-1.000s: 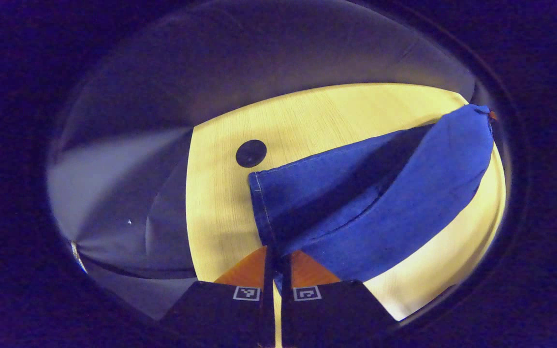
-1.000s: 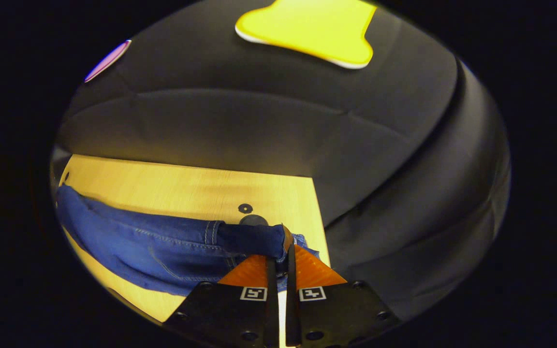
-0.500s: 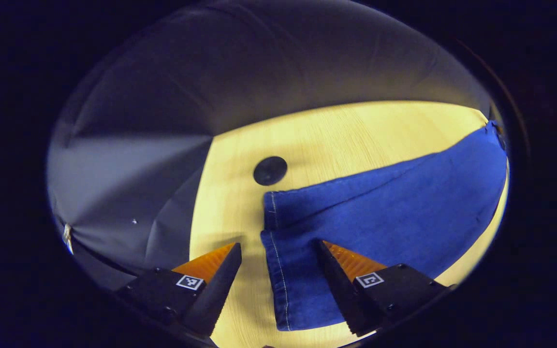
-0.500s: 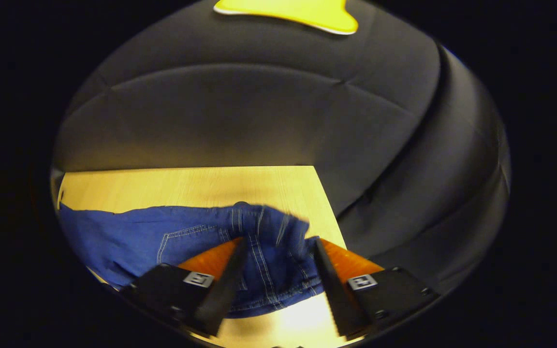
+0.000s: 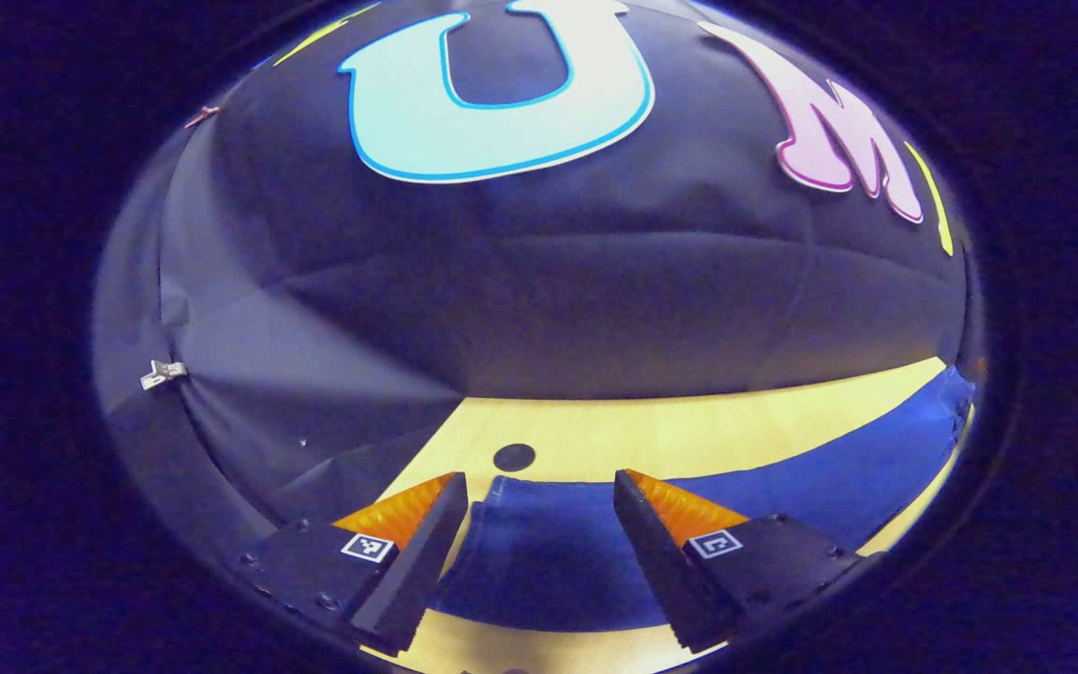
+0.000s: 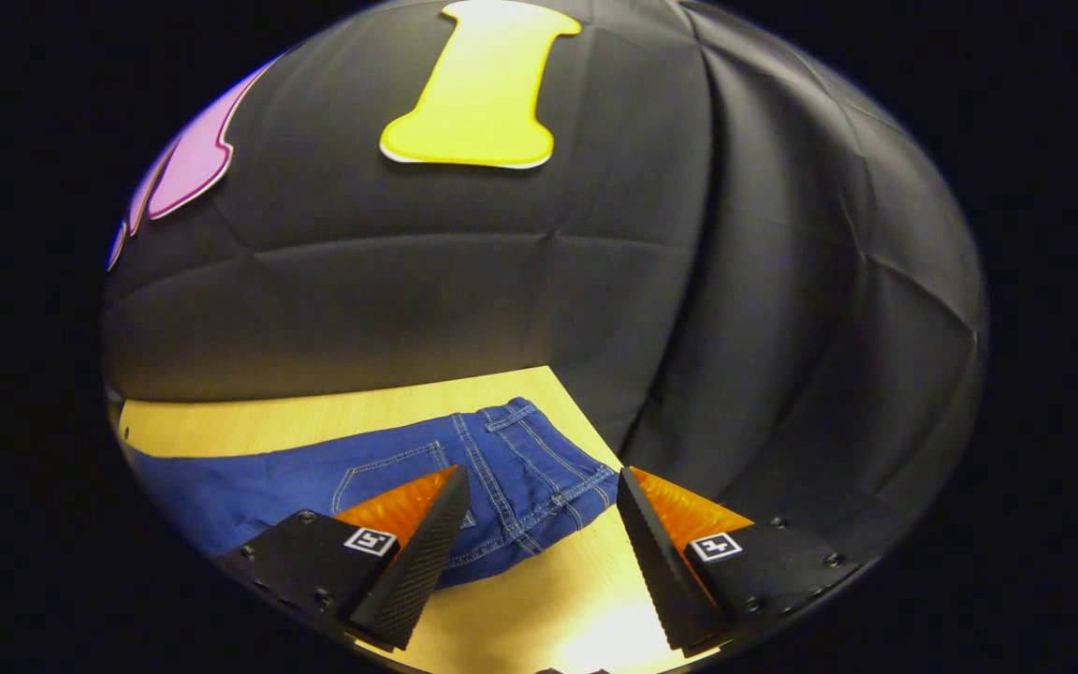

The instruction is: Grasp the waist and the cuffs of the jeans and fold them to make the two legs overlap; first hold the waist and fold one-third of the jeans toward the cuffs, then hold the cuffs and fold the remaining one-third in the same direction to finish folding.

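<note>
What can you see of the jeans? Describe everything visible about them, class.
The jeans are blue denim with pale stitching. They lie flat on the wooden table, legs laid together. The right gripper view shows the waist end with a back pocket, belt loops and seams, near the table's corner. The left gripper view shows the cuff end beside a dark round hole. Both grippers are open; neither grips the denim.

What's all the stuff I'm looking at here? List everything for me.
jeans: one, blue, lying flat on the table, waist end in the right gripper view, cuff end in the left gripper view.
table: one, light wood, under the jeans.
round hole: one, dark, in the tabletop beyond the cuffs.
booth wall: black cloth, behind the table.
left gripper: one, open, above the cuffs.
right gripper: one, open, above the waist.
</note>
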